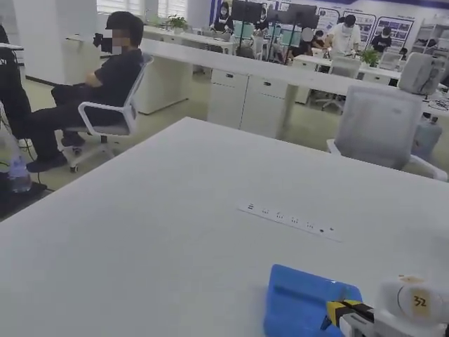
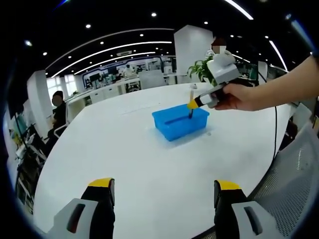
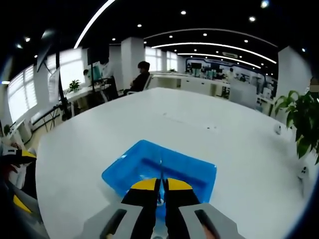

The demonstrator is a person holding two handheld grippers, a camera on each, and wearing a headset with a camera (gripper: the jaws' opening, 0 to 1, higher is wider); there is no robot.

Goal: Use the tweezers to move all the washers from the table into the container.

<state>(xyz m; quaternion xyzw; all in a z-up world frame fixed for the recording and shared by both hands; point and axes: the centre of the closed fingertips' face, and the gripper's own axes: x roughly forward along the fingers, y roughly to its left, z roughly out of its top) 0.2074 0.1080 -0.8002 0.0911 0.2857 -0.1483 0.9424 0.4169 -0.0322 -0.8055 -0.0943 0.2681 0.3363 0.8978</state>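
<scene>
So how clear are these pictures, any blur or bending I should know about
Head view: soft, slightly smeared; the blue container is cut off at the bottom. Left gripper view: fisheye curves the table edge and ceiling lights. Right gripper view: same curving; the tweezers look thin and faint.

Tabletop plain white. Container bright blue, slightly see-through. Left tool and right tool both have grey bodies and black jaws with yellow tips. Tweezers thin and dark. Plant green. Seated person in black clothes, on a white chair.
</scene>
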